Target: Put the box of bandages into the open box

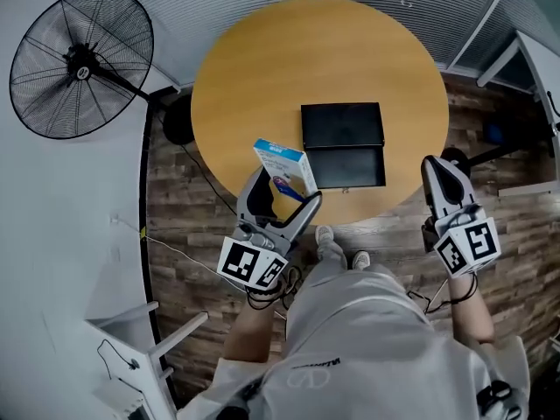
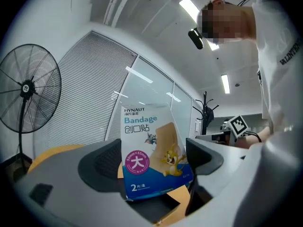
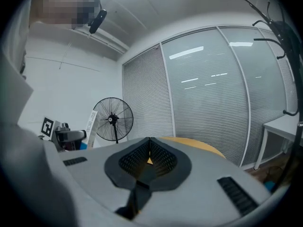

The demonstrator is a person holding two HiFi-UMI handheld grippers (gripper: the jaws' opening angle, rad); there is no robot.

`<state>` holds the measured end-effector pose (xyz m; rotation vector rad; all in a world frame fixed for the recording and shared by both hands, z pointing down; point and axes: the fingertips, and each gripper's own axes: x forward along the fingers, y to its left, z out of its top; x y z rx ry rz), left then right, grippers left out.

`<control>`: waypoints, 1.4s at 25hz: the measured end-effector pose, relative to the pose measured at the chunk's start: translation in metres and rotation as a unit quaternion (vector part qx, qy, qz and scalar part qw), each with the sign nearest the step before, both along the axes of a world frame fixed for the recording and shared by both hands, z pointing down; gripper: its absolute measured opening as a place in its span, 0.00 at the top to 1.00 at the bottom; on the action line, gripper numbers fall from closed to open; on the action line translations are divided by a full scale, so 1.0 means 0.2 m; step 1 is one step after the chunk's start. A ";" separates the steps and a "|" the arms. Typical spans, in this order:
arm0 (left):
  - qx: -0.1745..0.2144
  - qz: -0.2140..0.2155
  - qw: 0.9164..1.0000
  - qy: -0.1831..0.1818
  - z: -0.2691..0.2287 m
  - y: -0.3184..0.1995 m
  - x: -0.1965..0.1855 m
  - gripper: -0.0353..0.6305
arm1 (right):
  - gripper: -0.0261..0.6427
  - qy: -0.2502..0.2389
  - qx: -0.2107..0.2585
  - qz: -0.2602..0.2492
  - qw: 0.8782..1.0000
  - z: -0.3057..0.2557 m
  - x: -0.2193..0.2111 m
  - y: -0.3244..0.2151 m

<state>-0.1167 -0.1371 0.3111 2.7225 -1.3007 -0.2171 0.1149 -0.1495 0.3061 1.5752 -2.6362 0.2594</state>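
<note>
1. Left tool (image 1: 287, 187) clamps the bandage box (image 1: 284, 157), lifted above the surface (image 1: 289, 59), at 8 o'clock of the open black box (image 1: 346, 166).
2. Right tool (image 1: 435, 171): closed, empty.
3. Remaining: carry over, release inside.

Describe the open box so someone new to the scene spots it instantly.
Start at the round wooden table beside the standing fan. Towards its near edge lies the open box: flat, black, lid folded back. Its only neighbour, the white-and-blue bandage box, is held in the left gripper.
</note>
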 end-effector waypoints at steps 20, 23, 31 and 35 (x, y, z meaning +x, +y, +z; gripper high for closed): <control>-0.053 0.151 0.985 -0.060 0.39 -0.48 0.17 0.30 | 0.93 0.020 -0.035 0.030 0.999 0.14 -0.16 -0.43; -0.060 0.164 0.981 -0.078 0.47 -0.47 0.24 0.30 | 0.93 0.021 -0.043 0.021 0.999 0.19 -0.16 -0.44; -0.087 0.214 0.961 -0.155 0.70 -0.53 0.39 0.30 | 0.93 0.021 -0.068 -0.020 0.997 0.35 -0.23 -0.58; -0.120 0.248 0.937 -0.213 0.90 -0.53 0.46 0.30 | 0.93 0.026 -0.078 -0.046 0.996 0.45 -0.26 -0.62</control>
